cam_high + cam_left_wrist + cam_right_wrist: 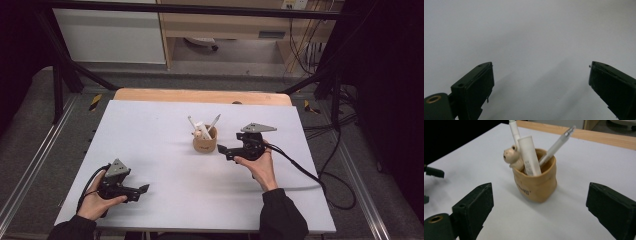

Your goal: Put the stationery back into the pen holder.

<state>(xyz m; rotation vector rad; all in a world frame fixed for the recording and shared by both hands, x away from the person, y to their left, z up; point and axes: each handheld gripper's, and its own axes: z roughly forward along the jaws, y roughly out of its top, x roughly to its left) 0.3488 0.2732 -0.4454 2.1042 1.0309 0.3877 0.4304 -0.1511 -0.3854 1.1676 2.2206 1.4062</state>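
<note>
Two grippers are yours: the left gripper (141, 190) rests near you on the white counter (165, 150), fingers wide apart and empty. Farther out, your right gripper (223, 151) sits just beside the tan pen cup (205, 140), fingers spread and clear of it. Inside the cup stand a white tube (529, 155) and two pens. Back away level so you don't tip the cup.

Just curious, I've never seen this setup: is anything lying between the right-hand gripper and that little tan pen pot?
Nothing. In the right gripper view, only bare white tabletop separates the open right gripper from the pen pot.
</note>
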